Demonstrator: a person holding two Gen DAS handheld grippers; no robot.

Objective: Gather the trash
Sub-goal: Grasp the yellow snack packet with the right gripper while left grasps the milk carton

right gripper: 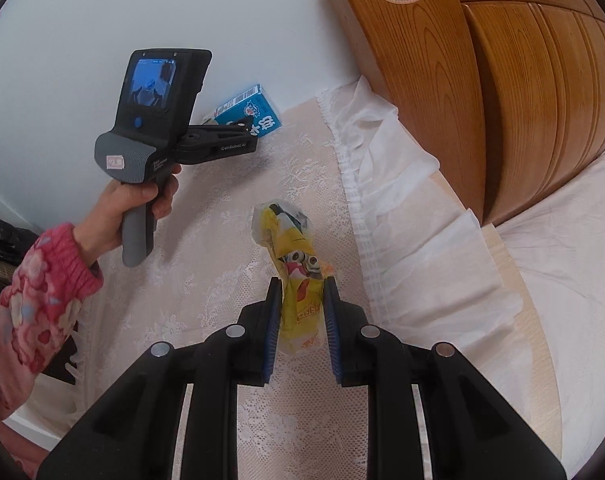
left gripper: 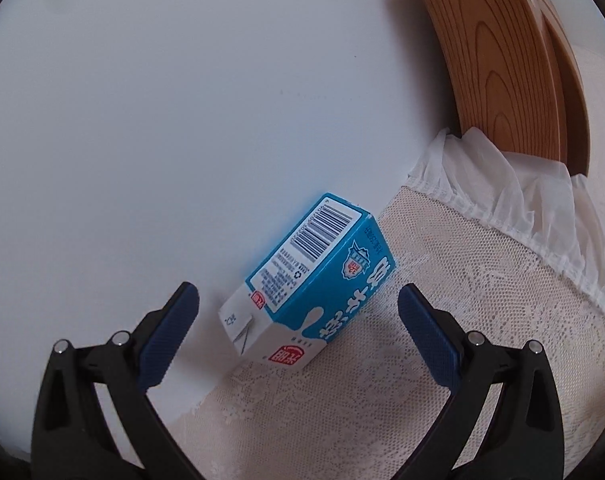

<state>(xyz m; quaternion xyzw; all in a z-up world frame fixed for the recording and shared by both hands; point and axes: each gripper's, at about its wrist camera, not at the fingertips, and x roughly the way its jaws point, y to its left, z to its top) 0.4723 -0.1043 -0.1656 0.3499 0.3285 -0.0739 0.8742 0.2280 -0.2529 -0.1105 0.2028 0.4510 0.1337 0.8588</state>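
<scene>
A blue and white milk carton (left gripper: 306,280) lies on its side on a lace-covered surface (left gripper: 422,360), against the white wall (left gripper: 162,120). My left gripper (left gripper: 298,304) is open, its blue pads either side of the carton's near end, not touching it. The carton also shows in the right wrist view (right gripper: 258,114), with the left gripper (right gripper: 238,130) in front of it. My right gripper (right gripper: 302,292) is shut on a crumpled yellow snack wrapper (right gripper: 296,264) and holds it above the lace cloth (right gripper: 222,280).
A wooden headboard (right gripper: 482,80) stands at the right, with a white ruffled cloth (right gripper: 402,220) and white bedding (right gripper: 562,260) below it. The person's hand in a pink sleeve (right gripper: 42,300) holds the left gripper's handle.
</scene>
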